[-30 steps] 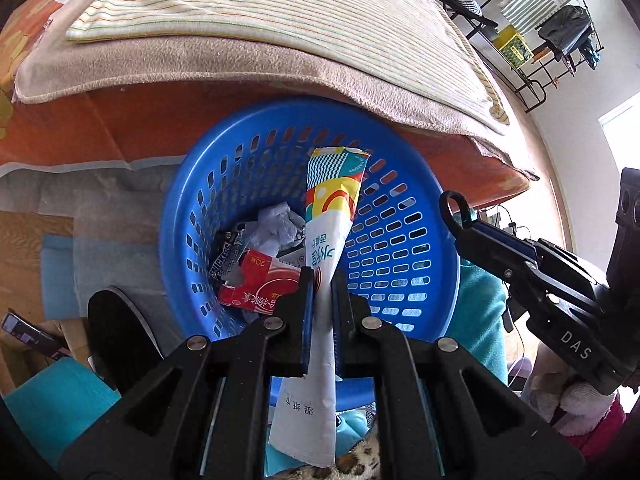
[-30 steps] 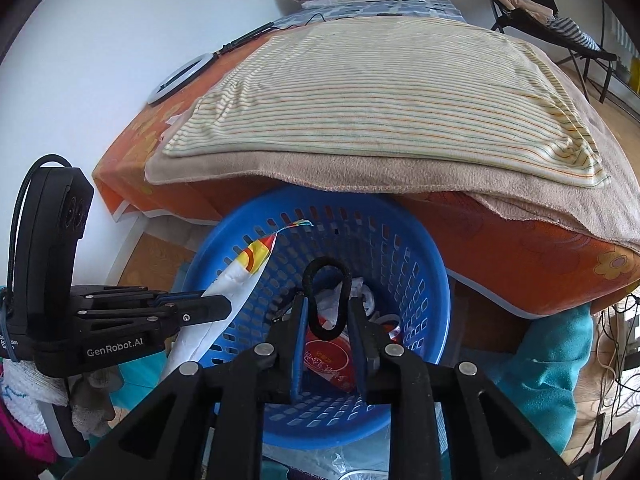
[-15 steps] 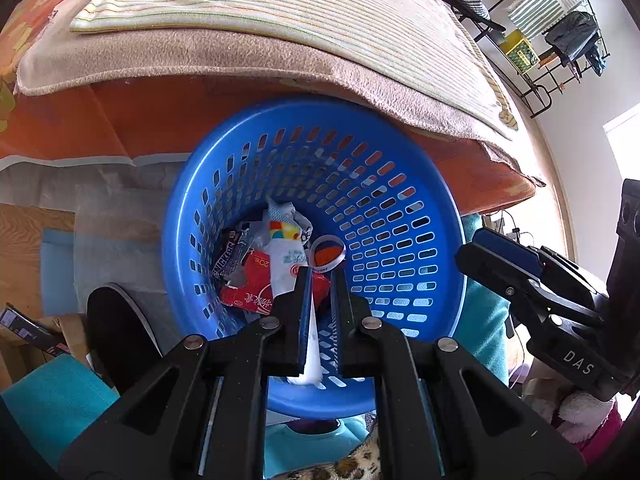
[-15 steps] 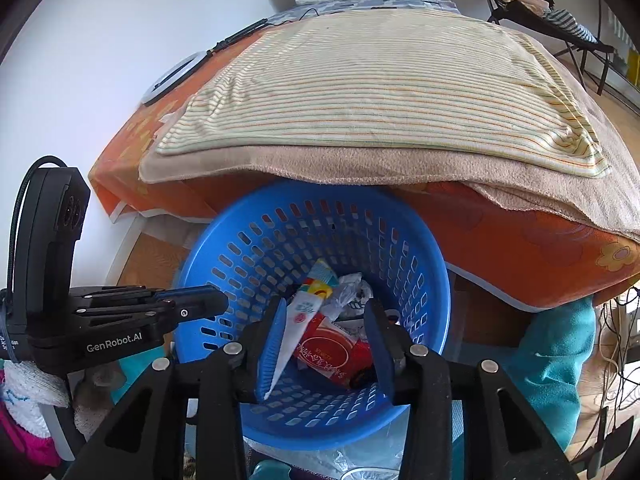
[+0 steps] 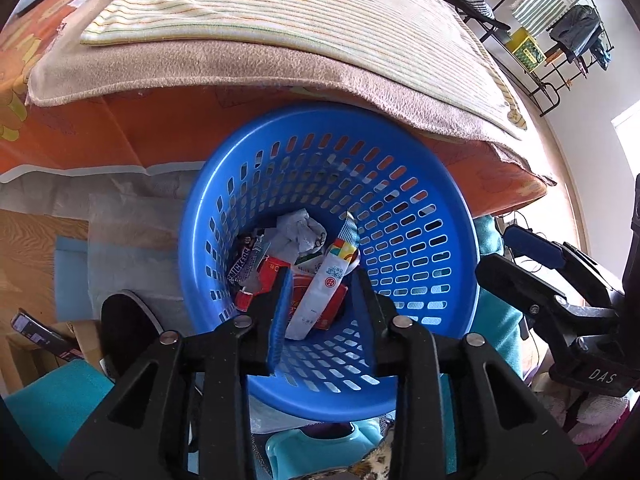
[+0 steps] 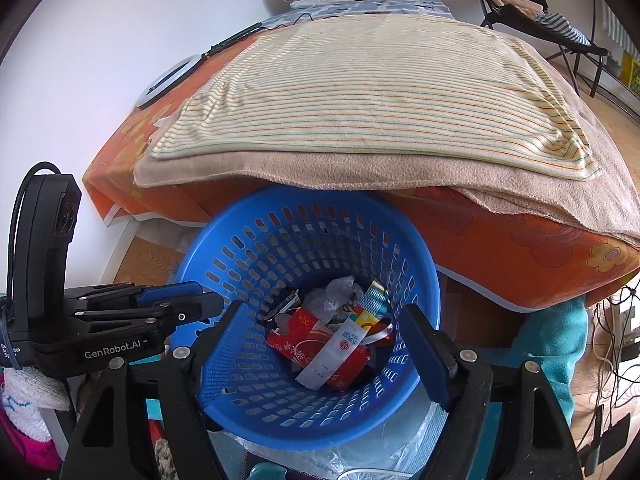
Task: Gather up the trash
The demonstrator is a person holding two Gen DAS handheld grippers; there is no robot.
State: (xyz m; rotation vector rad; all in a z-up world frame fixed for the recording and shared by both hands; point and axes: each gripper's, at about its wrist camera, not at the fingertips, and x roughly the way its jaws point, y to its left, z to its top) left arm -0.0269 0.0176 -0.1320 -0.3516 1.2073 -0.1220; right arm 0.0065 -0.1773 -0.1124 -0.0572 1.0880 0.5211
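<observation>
The basket (image 5: 420, 240) is glossy blue plastic, its slotted wall catching pale highlights. Inside it, the long wrapper (image 5: 320, 292) looks like smooth printed film, white with bright colours at one end, lying over a shiny red packet (image 6: 304, 336) and a crumpled grey wad (image 5: 300, 232) that may be paper or thin plastic. The left gripper (image 5: 320, 300) and right gripper (image 6: 320, 356) are matt black plastic with small bright metal screws; their fingers (image 6: 224, 344) carry ribbed blue pads. On the bed, the striped sheet (image 6: 380, 80) is soft woven cloth over a fuzzy beige blanket (image 5: 200, 68). The floor (image 5: 36, 240) shows pale wood grain.
</observation>
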